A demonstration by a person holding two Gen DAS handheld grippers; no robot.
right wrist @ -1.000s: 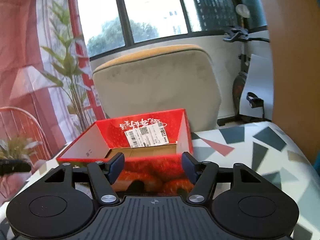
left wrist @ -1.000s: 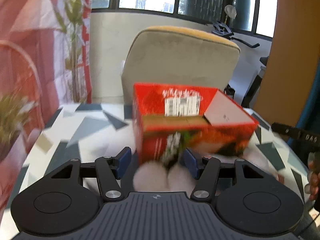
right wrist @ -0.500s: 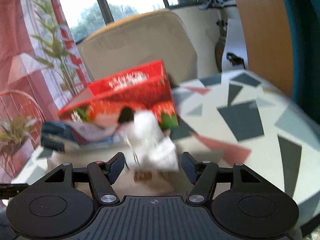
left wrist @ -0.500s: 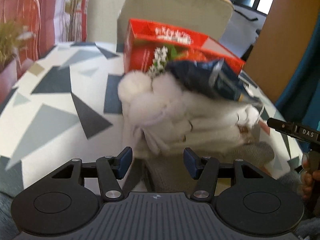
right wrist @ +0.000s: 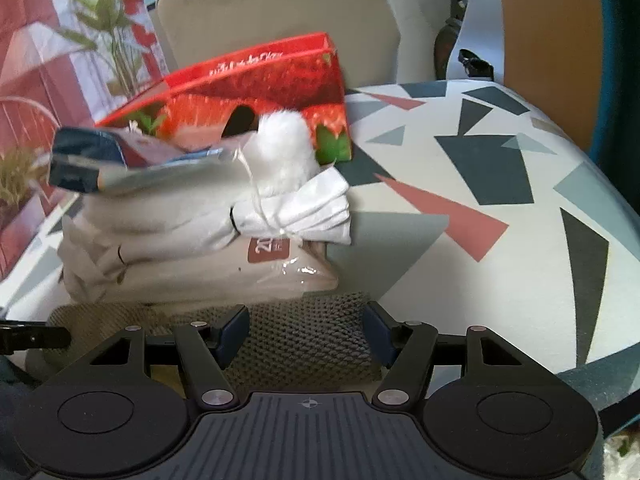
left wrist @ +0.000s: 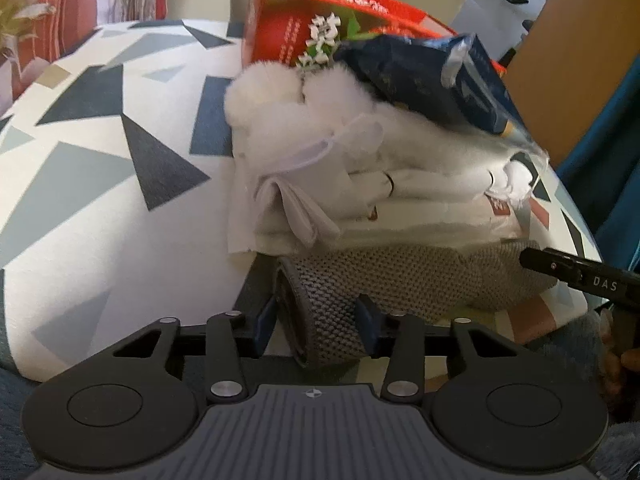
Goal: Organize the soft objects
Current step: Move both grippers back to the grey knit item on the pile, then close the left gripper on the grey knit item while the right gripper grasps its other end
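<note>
A pile of soft things lies on the patterned table in front of a red strawberry box [left wrist: 320, 20]. At the bottom is a grey knitted cloth [left wrist: 400, 276], above it white folded cloths [left wrist: 400, 184] and a white fluffy toy [left wrist: 272, 92], topped by a dark blue packet [left wrist: 420, 76]. My left gripper [left wrist: 316, 328] is open, its jaws on either side of the grey cloth's rolled end. My right gripper [right wrist: 306, 330] is open over the other end of the grey cloth [right wrist: 304, 336]. The red box [right wrist: 260, 92], white cloths [right wrist: 292, 212] and blue packet [right wrist: 92, 156] show there too.
The table [left wrist: 100, 152] has a white top with grey, blue and pink triangles [right wrist: 480, 184]. A beige chair back [right wrist: 272, 12] stands behind the box. A plant [right wrist: 108, 40] and red curtain are at the left. A wooden panel [right wrist: 548, 40] stands at the right.
Both grippers have dropped and pulled closer to the pile's near edge. The grey cloth now sits between each gripper's jaws. The jaws have stayed open.
</note>
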